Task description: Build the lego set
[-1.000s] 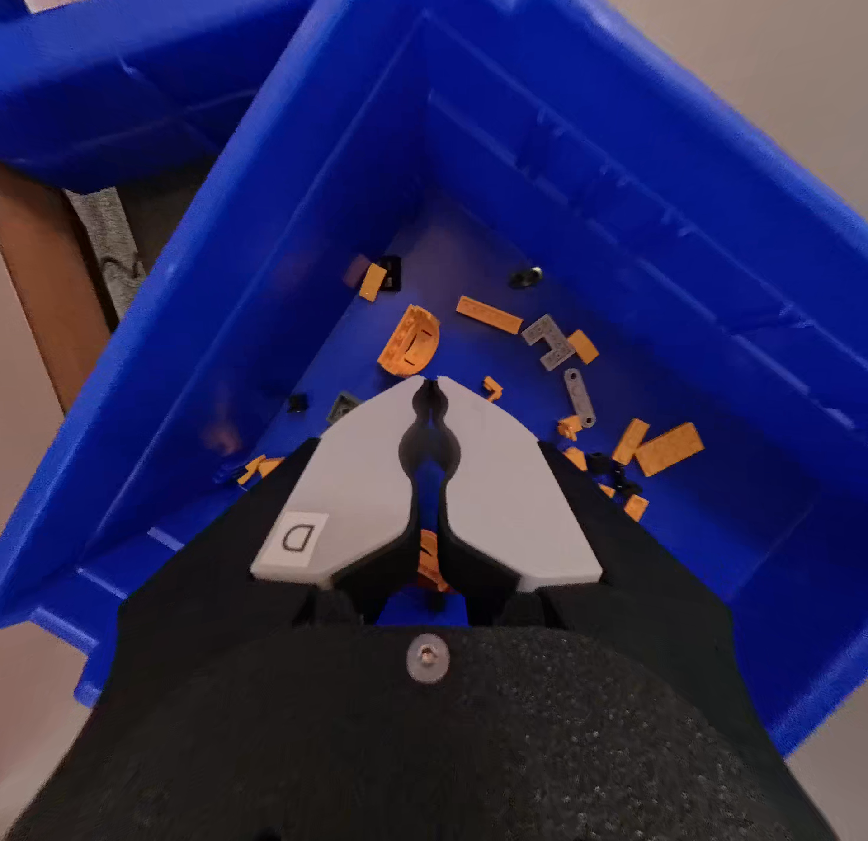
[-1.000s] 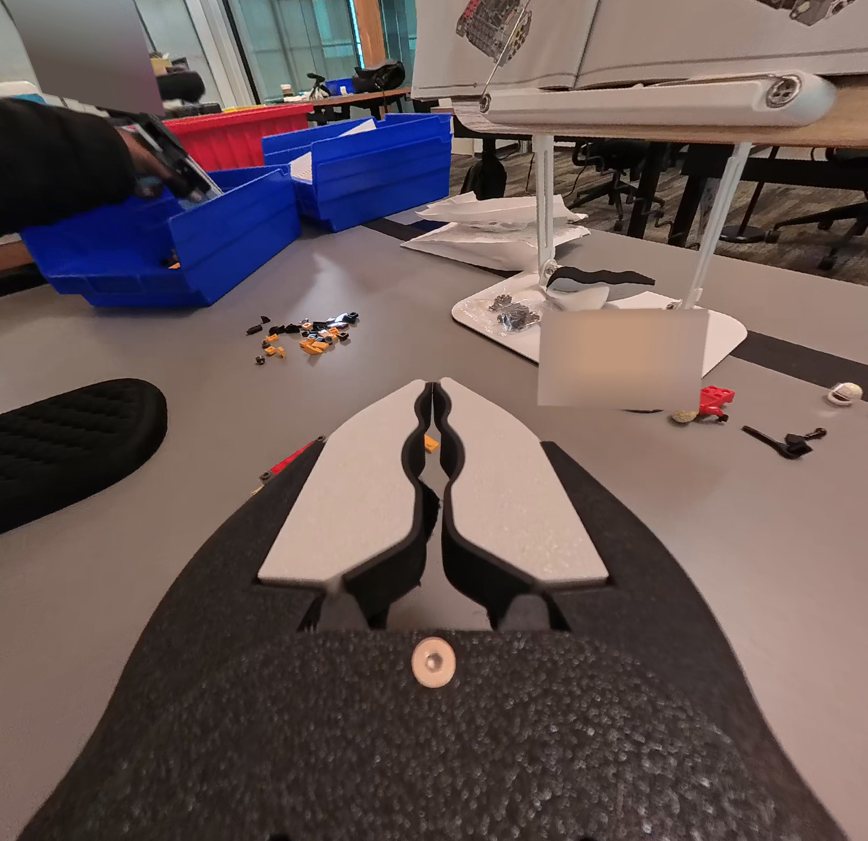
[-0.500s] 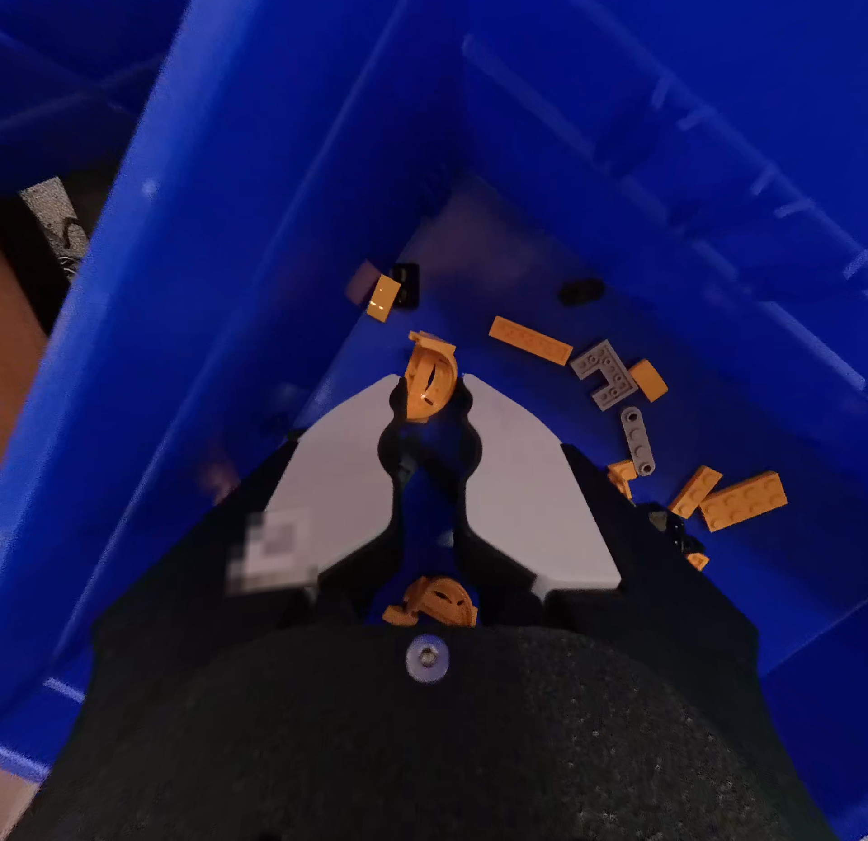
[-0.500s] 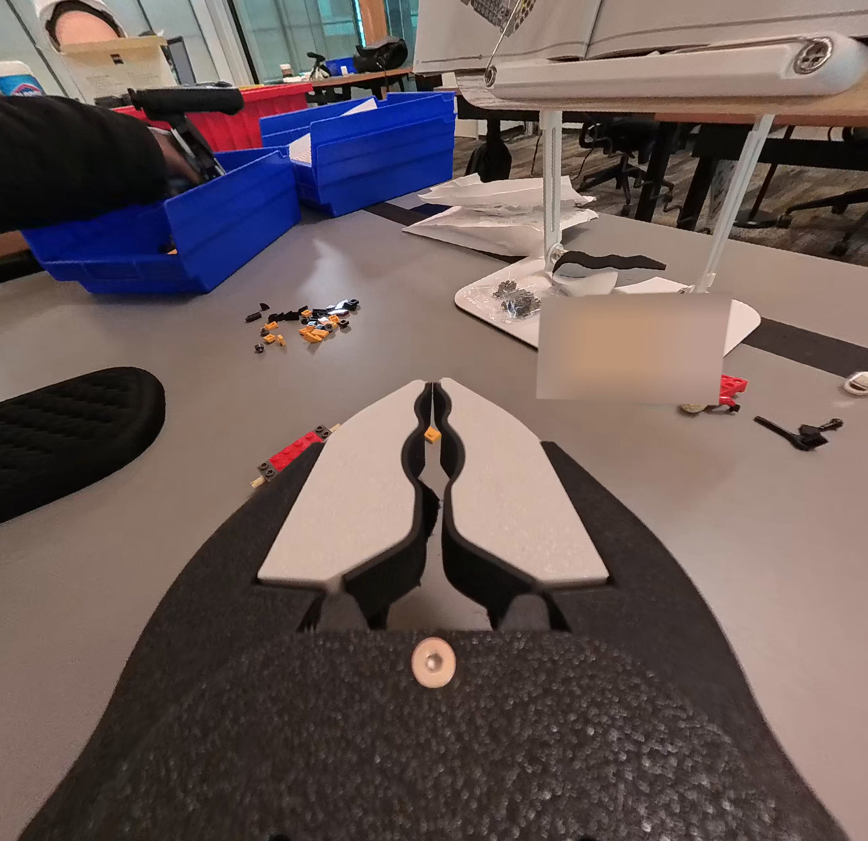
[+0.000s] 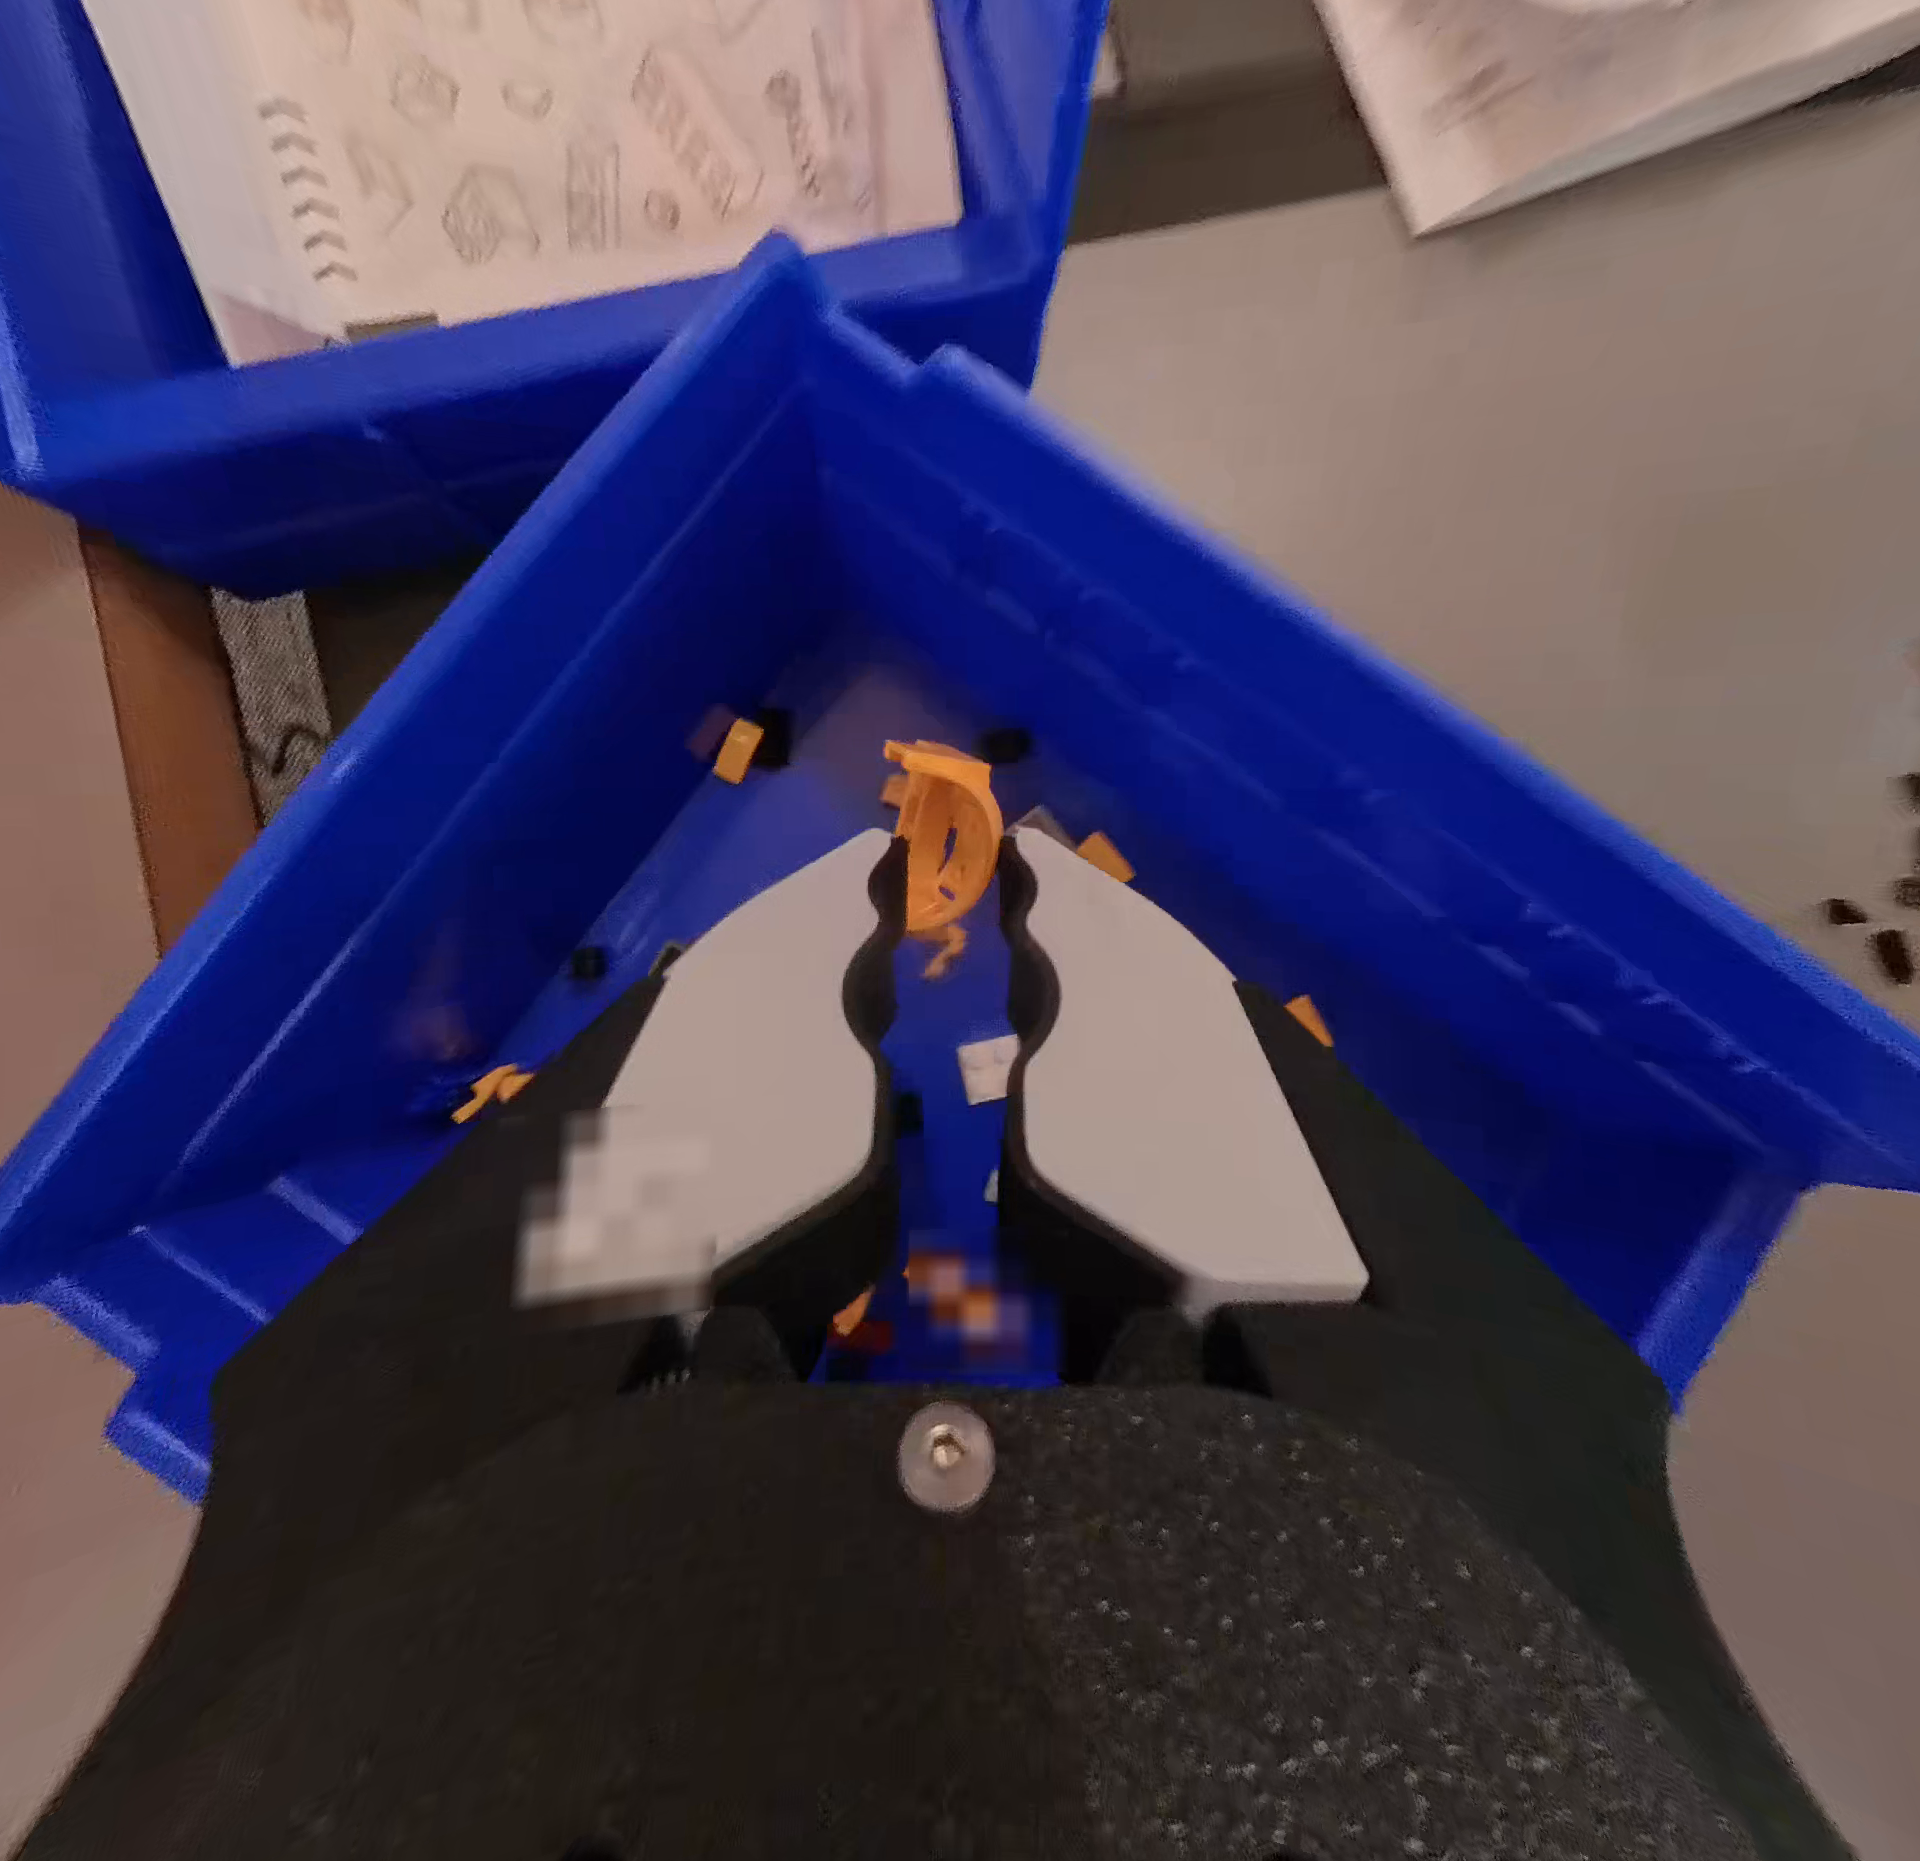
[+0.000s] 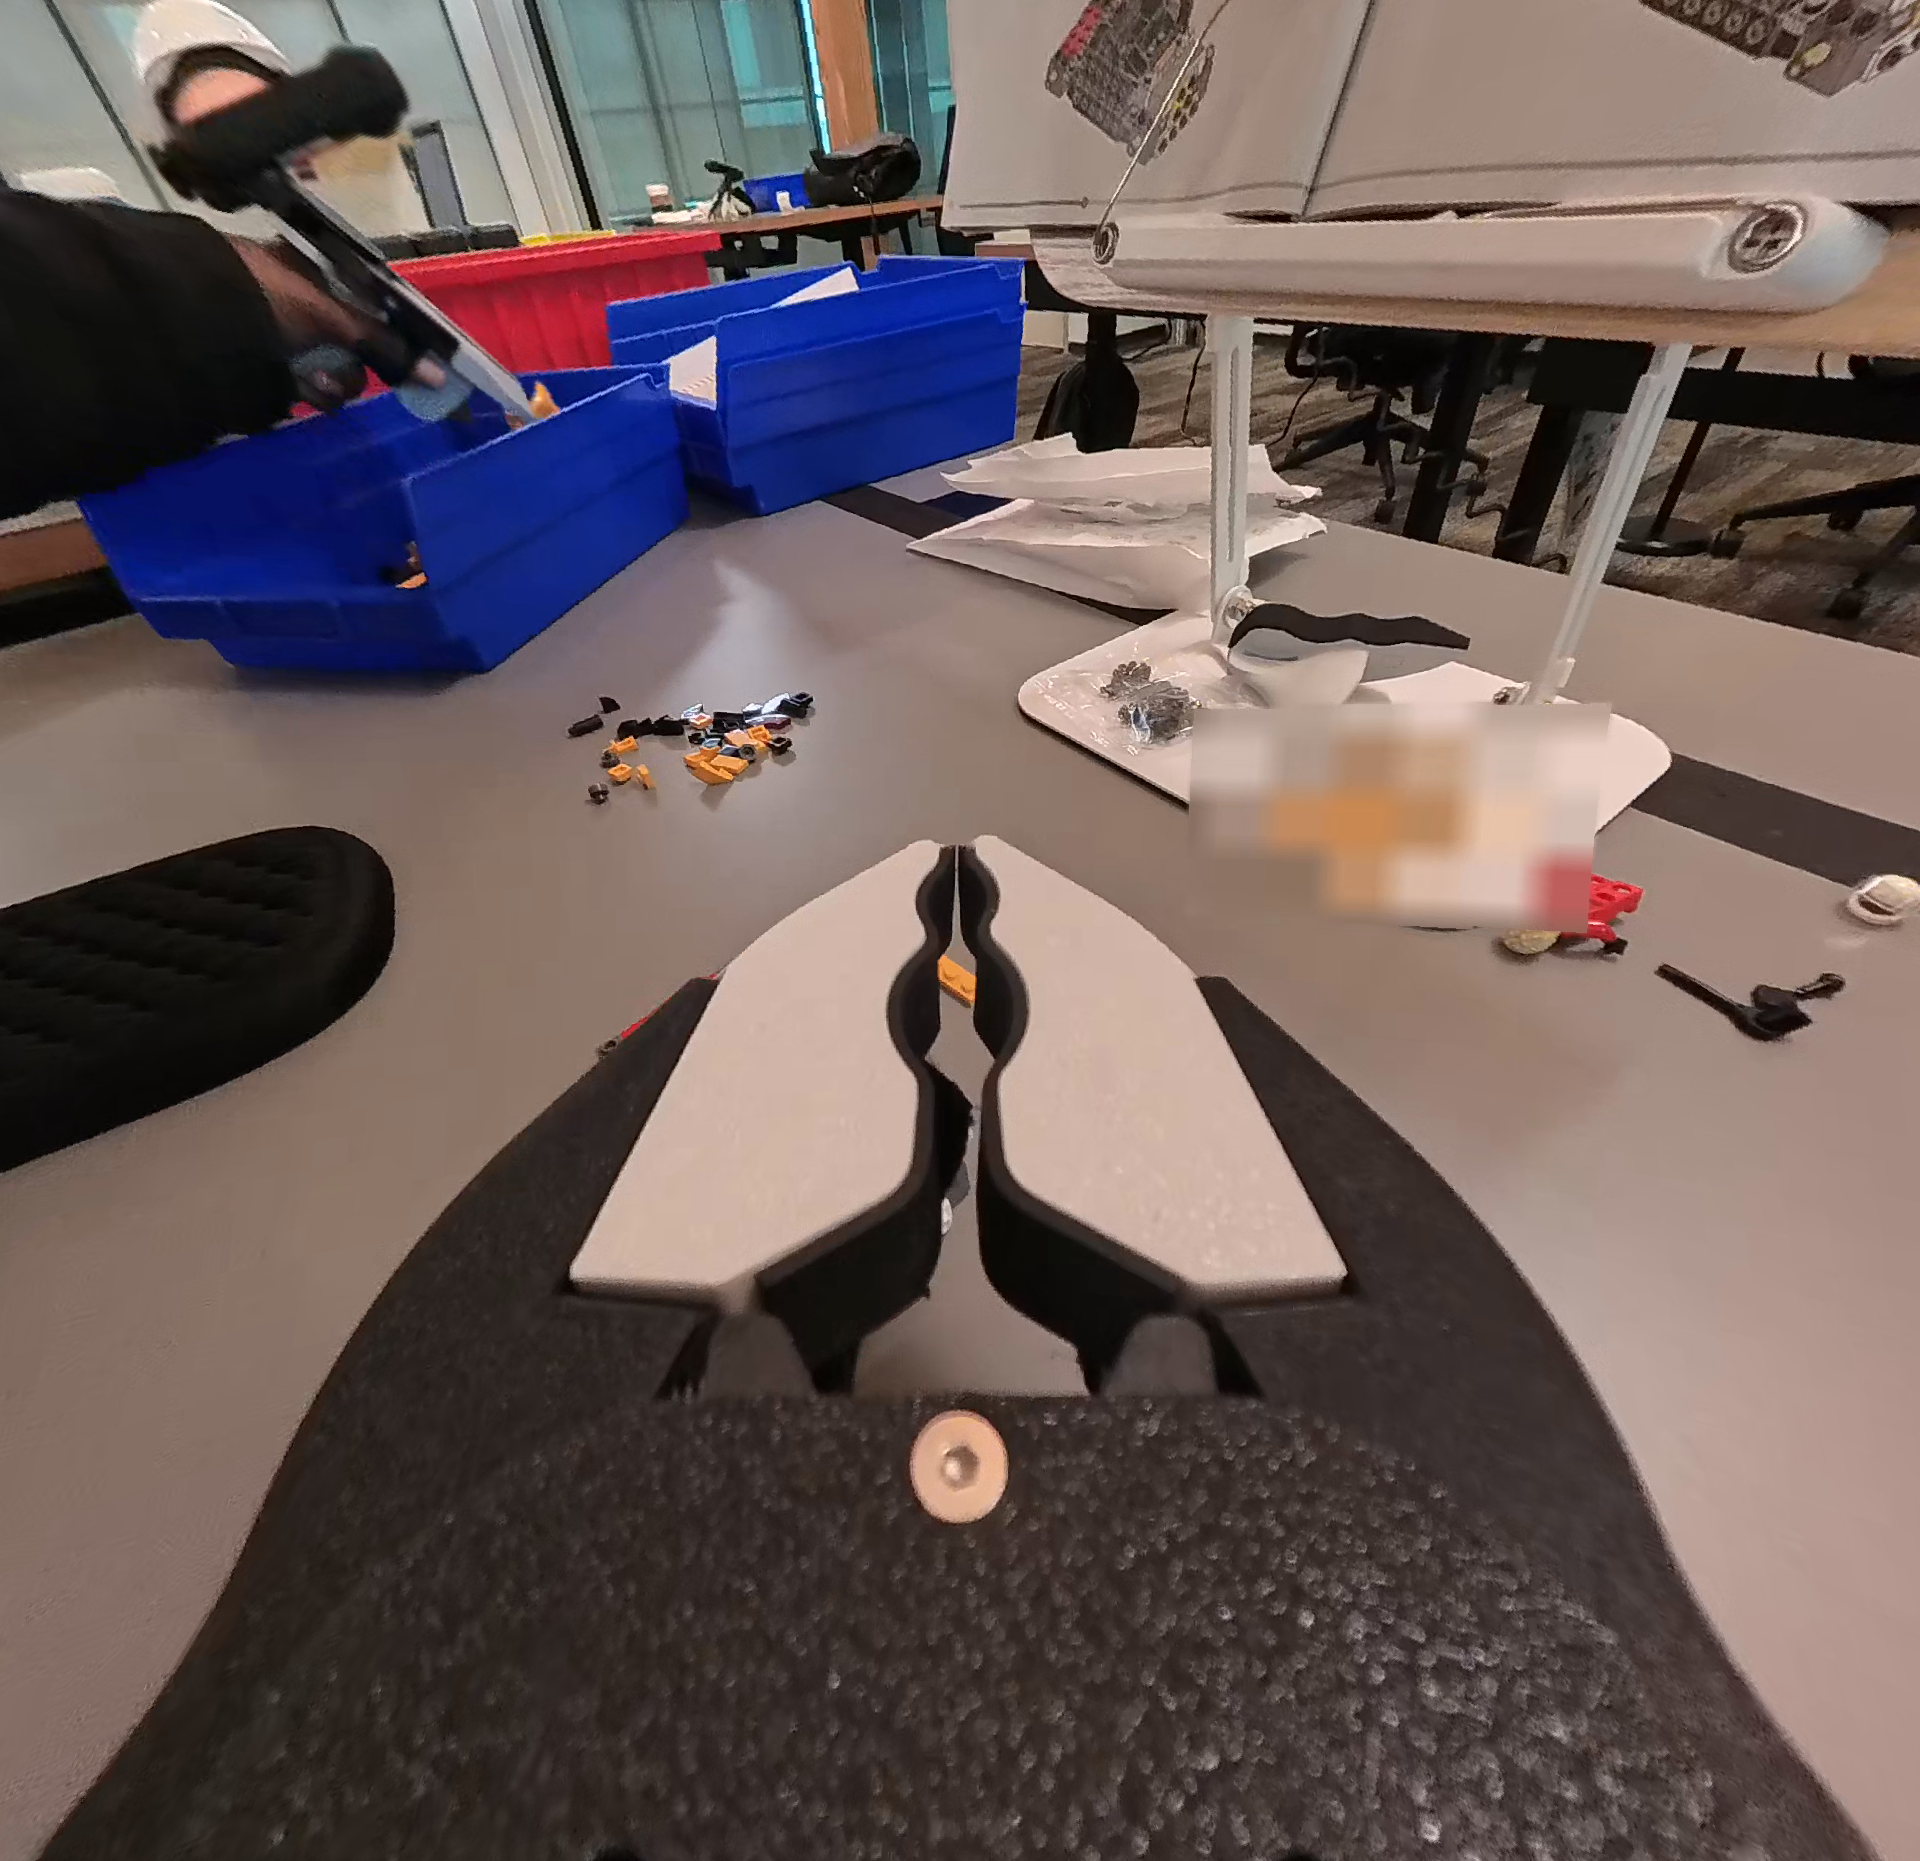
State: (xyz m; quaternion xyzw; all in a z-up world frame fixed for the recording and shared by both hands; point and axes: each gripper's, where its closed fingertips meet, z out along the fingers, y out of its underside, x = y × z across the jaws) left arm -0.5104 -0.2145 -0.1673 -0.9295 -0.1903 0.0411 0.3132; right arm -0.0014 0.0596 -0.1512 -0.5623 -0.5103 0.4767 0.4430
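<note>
1. The left gripper [image 5: 943, 855] is pinching a curved orange piece [image 5: 945, 840] at its tips, above the blue bin [image 5: 1299, 668], probably to carry it out for building.
2. More small orange bits [image 5: 740, 749] are lying in the bin's corner, kept there so they do not get lost.
3. A little pile of pieces [image 6: 701, 739] is sitting on the grey table [image 6: 935, 668], likely ready to use.
4. The right gripper [image 6: 956, 855] is hanging low over the table with its tips pressed together, holding nothing I can see, maybe waiting.
5. An open booklet [image 6: 1455, 66] is standing on a white stand [image 6: 1455, 253], so the steps are easy to see.
</note>
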